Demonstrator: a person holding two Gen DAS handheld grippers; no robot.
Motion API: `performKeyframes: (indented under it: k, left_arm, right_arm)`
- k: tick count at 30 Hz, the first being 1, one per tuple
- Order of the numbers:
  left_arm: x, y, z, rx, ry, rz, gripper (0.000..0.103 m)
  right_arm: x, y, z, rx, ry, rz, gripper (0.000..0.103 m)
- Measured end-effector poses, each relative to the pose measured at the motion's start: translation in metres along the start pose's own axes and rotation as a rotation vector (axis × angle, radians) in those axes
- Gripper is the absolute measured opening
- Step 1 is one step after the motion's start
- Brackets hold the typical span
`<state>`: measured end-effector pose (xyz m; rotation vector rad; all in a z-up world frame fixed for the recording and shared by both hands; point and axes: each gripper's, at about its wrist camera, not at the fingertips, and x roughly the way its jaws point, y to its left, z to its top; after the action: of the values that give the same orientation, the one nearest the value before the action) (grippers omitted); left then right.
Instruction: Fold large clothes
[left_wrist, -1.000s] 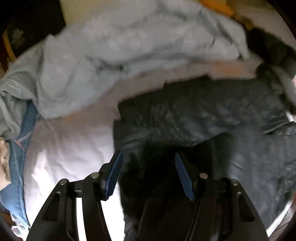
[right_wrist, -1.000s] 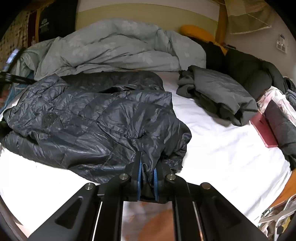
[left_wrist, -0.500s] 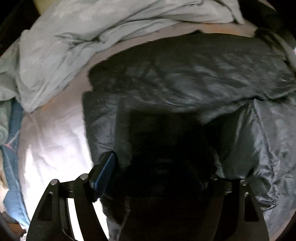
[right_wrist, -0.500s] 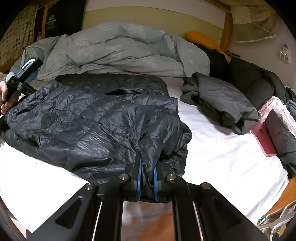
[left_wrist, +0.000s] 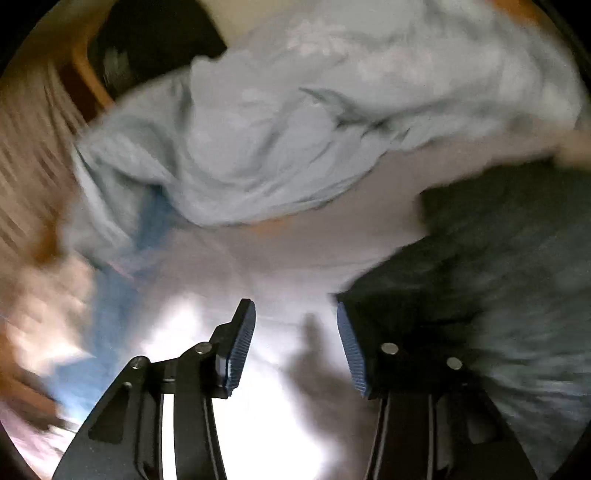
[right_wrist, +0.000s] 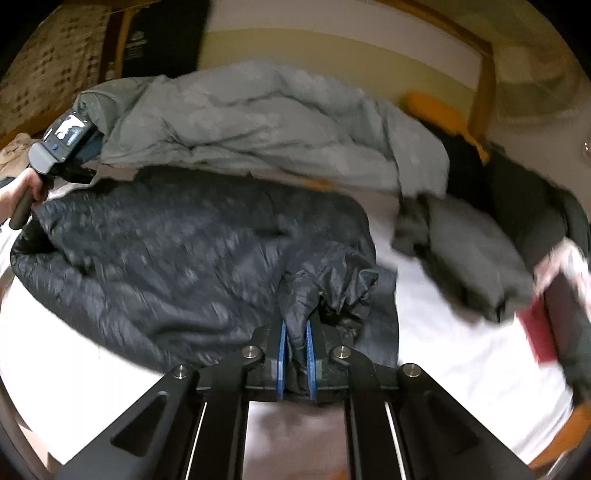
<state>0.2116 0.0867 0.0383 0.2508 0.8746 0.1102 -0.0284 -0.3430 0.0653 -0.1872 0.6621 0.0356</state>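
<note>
Right wrist view: right claw (right_wrist: 295, 354) pinches the dark puffer jacket (right_wrist: 184, 251) spread ahead on the bed (right_wrist: 443, 350). Left claw (left_wrist: 295, 347), just narrowing, empty, jacket to its right; regrip the far edge squarely.

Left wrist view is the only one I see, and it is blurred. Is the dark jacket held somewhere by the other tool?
Observer: Yes. The right tool is shut on a bunched fold of the dark jacket, at its near right edge.
Operator: Is something lying beyond that side?
Observer: A grey folded garment lies on the white sheet, to the right of the jacket.
Operator: And my left tool?
Observer: The left tool has just been closing with nothing between its jaws. In the right view, a hand holds it at the jacket's far left end.
</note>
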Motion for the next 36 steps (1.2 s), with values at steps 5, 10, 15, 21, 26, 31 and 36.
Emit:
performKeyframes:
  k: [5,10,15,21,26,31,36]
  left_arm:
    - [-0.05,0.006,-0.009,-0.04,0.001,-0.339,0.056]
    - [-0.048,-0.029,-0.018,0.065,0.139,-0.351,0.082]
    - [0.0,-0.062,-0.026,0.171,0.242,-0.243,0.07]
    - [0.009,-0.035,-0.018,0.058,0.151,-0.16,0.012]
    - [0.001,-0.011,-0.015,0.027,0.031,-0.102,0.007]
    - [0.013,0.01,-0.012,-0.027,-0.004,-0.093,0.007]
    - [0.037,0.024,-0.006,-0.089,0.018,-0.095,0.014]
  right_arm:
    - [0.015,-0.005,0.032,0.004,-0.001,0.022,0.008]
    - [0.03,-0.008,0.033,0.029,0.057,0.038,0.028]
    - [0.037,-0.017,0.031,0.099,0.072,0.021,0.087]
    - [0.068,-0.012,0.038,0.068,0.167,0.134,0.082]
    - [0.112,0.02,0.034,-0.037,0.272,0.134,0.009]
    - [0.103,0.036,0.088,-0.1,0.022,0.037,0.007]
    - [0.132,0.053,0.147,-0.172,-0.065,-0.054,0.007]
